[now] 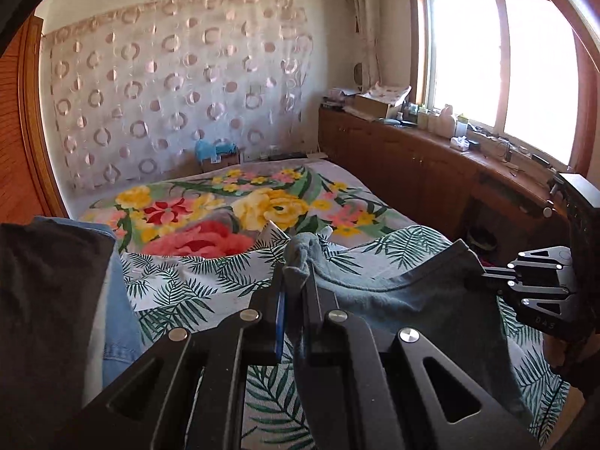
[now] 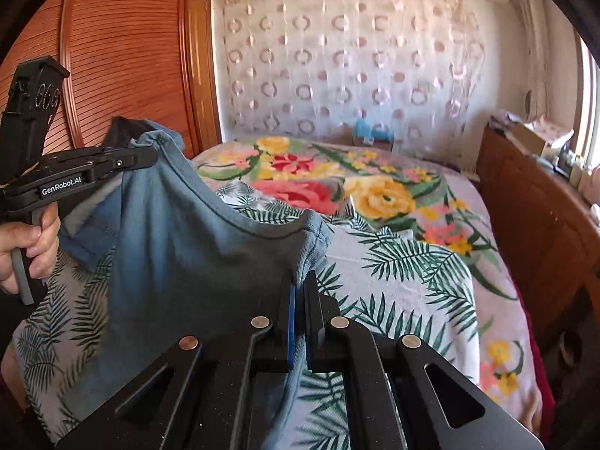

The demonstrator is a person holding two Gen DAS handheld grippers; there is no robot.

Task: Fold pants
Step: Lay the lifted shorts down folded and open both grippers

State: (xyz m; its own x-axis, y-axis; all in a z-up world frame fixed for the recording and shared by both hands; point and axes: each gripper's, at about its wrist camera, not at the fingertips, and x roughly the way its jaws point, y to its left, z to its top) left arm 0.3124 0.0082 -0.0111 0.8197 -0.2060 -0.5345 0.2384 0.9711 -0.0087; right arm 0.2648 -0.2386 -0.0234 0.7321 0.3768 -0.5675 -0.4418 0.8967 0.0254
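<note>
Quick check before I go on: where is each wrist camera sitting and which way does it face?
Left wrist: rides the left gripper, shut on the blue pants, facing up the bed toward the window; the right gripper shows at right.
Right wrist: rides the right gripper, shut on the pants' other corner, facing the curtain and wardrobe; the left gripper and hand show at left.
Shared: the pants, the bed, the curtain, both grippers.
</note>
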